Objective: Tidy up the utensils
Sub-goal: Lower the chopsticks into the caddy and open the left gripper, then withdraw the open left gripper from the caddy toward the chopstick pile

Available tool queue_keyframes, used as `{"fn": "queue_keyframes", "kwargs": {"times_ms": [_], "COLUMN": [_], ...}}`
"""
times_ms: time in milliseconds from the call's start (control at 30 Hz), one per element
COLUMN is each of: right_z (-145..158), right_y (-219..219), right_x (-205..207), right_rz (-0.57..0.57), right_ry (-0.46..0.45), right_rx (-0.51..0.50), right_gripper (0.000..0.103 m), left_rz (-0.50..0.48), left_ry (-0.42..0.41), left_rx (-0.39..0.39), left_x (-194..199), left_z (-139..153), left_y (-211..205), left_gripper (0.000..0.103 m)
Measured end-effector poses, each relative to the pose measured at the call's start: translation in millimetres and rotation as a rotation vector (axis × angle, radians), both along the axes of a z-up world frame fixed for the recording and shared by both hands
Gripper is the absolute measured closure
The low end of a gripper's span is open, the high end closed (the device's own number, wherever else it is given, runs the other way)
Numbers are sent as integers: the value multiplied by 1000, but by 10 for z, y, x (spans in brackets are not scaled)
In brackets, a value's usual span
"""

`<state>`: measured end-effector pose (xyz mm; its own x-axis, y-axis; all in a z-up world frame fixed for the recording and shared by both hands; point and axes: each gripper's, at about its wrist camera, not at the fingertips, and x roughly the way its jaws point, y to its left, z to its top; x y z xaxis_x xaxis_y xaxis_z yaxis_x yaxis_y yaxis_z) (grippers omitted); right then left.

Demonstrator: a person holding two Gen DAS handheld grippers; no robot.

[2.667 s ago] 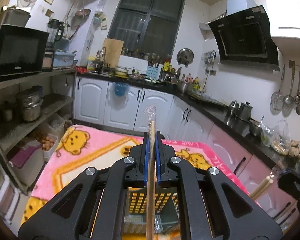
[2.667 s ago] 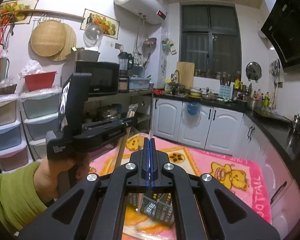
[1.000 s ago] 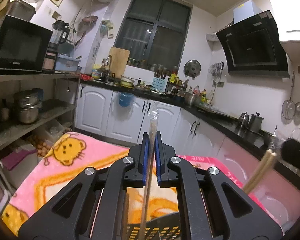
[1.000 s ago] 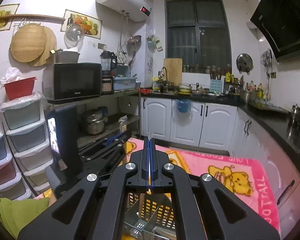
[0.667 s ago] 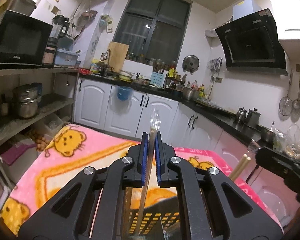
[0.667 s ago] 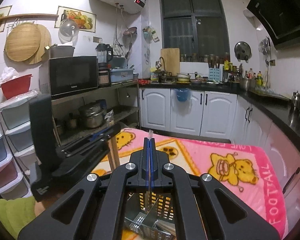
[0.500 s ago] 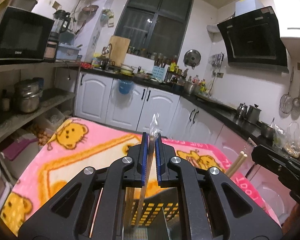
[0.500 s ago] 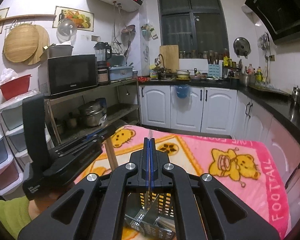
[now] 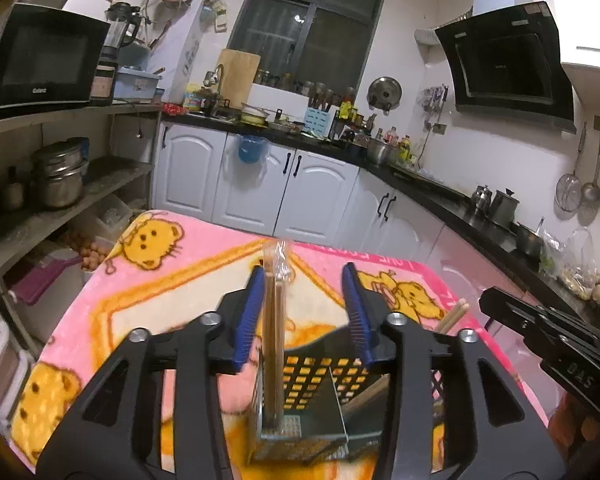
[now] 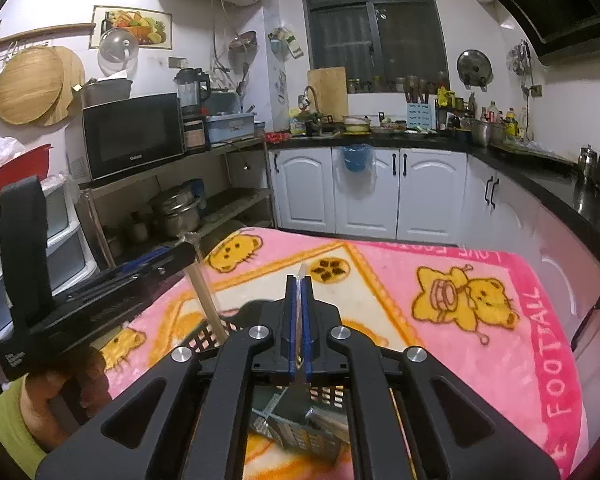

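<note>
Left tongs (image 9: pixel 304 316) are spread wide. The wrapped chopsticks (image 9: pixel 274 332) stand upright between the pads, leaning on the left pad, lower end down in the caddy (image 9: pixel 312 400) on the tabletop (image 9: pixel 148 292). They look light, stiff and slick in their plastic sleeve, so a mid-shaft pinch would likely hold best. Right tongs (image 10: pixel 299 320) are pressed together on a thin strip (image 10: pixel 299 312), probably another wrapped pair, hanging over the same caddy.
</note>
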<state>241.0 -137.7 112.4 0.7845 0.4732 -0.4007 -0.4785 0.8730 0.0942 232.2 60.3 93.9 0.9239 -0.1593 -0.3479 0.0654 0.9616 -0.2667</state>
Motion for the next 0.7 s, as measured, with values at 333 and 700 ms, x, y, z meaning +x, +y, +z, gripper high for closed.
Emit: {"fn": "queue_keyframes", "kwargs": {"times_ms": [333,700], "right_z": [-34,-61], "right_y": [-50,-100], "right_x": [-110,-342], "right_rz": [-5,-8], "right_ry": [8,-14], "right_rx": [-19,-45], "right_gripper": [78,59], "left_rz": [-15,-32], "left_ry": [27,56], "left_rx": [-10,-21], "left_x": [-124,-296], "left_z": [-35,-115], "left_y": [35,83], "left_gripper": [55,36]}}
